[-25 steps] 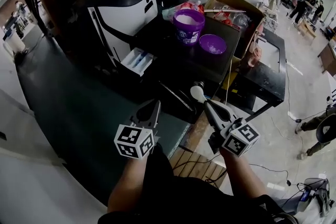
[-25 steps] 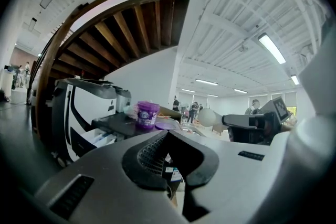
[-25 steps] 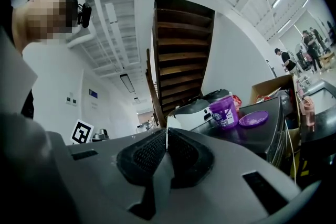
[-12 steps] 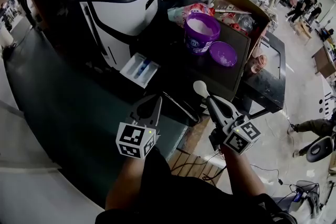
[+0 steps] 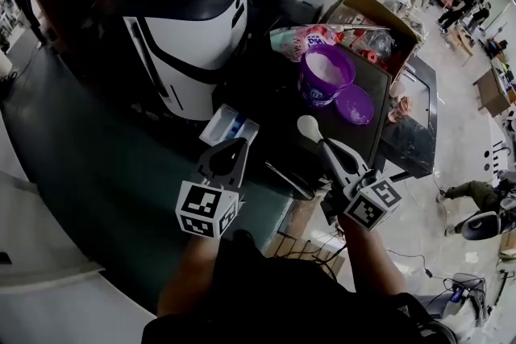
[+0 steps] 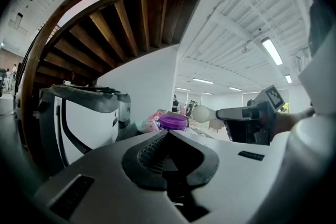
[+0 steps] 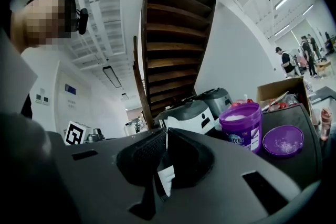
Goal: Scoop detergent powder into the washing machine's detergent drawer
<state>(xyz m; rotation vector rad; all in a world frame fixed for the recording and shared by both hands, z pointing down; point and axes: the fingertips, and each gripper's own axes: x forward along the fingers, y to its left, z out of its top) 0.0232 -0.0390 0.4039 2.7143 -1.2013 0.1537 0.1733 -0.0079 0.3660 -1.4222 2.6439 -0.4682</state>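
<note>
Both tools are up in front of the washer (image 5: 189, 20), on the near side of the dark tabletop (image 5: 278, 105). The right tool (image 5: 329, 153) is clamped on the handle of a white scoop (image 5: 309, 127). Its own view shows a strip of white handle pinched between the closed jaws. The scoop's bowl is held out in the air, near the tub but touching nothing. I can't tell whether it has any powder in it.

The left tool (image 5: 235, 149) is closed tight on nothing and hovers just in front of the drawer (image 5: 228, 125). The drawer stands pulled out from the washer's lower front.

The purple tub (image 5: 325, 75) stands open on the tabletop to the right of the washer, with white powder (image 5: 326, 64) up near its rim. Its lid (image 5: 355, 103) lies flat just beside it.

This looks to me like the reach for the tub, with no powder visible in the drawer. The next move would call for the right tool to carry the scoop forward over the rim, then tip the bowl down into the powder. After that the scoop has to come back level across to the drawer, or powder will spill onto the tabletop. The left tool has no job beyond staying out of that path.
</note>
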